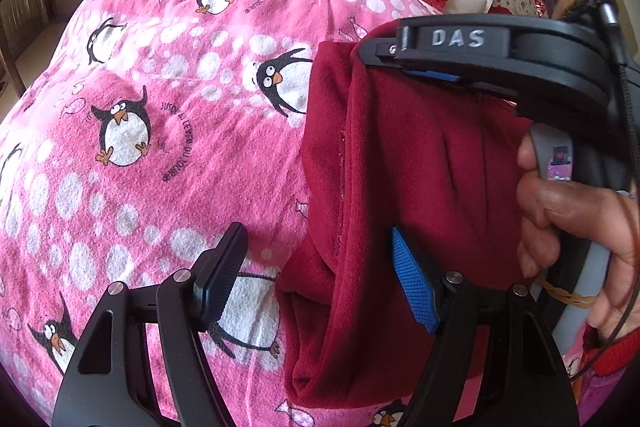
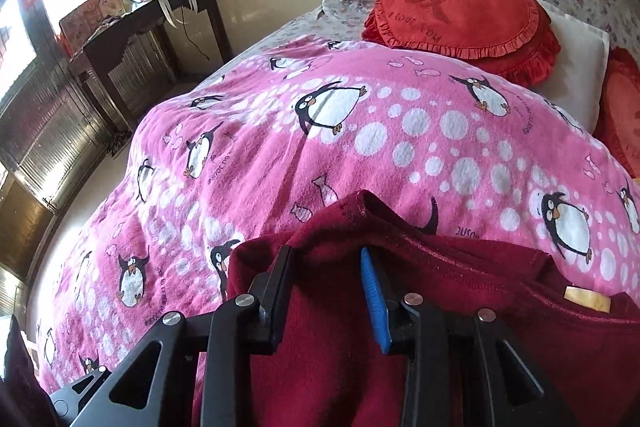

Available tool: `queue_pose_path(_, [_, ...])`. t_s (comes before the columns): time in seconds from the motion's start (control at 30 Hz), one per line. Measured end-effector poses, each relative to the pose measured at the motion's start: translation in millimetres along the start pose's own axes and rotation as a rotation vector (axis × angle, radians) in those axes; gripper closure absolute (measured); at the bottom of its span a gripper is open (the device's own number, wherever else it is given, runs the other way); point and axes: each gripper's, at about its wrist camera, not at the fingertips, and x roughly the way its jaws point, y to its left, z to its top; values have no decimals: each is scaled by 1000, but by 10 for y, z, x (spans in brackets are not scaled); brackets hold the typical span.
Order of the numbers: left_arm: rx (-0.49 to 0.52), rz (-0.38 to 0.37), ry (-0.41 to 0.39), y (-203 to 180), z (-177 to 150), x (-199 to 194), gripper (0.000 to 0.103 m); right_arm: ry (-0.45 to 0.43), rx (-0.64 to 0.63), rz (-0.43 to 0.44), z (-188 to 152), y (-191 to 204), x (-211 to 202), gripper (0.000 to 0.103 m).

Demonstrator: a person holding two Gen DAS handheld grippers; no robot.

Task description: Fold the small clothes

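**Fold half done: dark red garment doubled over, right gripper at its edge**

Right gripper [image 2: 326, 301]: jaws stand partly apart with dark red cloth bunched in the gap. Whether the pads actually pinch the cloth I cannot tell; the fabric rises between them and drapes over the near side. In the left wrist view the same tool comes in from the right, held by a hand [image 1: 568, 227], its upper finger lying across the garment's far right edge.

Left gripper [image 1: 320, 279]: jaws released, wide apart, holding nothing. Its right pad sits just beside the garment's folded edge; its left pad hovers over bare blanket.

Dark red garment [image 1: 420, 167]: lies on the near right part of the pink penguin blanket [image 1: 160, 107], apart from the red heart cushion [image 2: 460, 11] at the far end of the bed. A rounded doubled edge runs along its left side, so one fold looks made. A tan label [image 2: 588, 297] shows at its right.

Judgement: roughly midway. Layers are still loose and puffy; another fold and flattening seem to remain. No finished stack is visible.
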Motion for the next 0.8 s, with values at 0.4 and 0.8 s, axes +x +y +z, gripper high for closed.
queue_pose_path(0.4, [-82,-91,2,204,-229,-173,30,-28,95,119,-241,-144,-473,49])
queue_pose_path(0.8, [-61,-101,-21,177,-489,-209,30,106,-112,-104,-111,559,102,12])
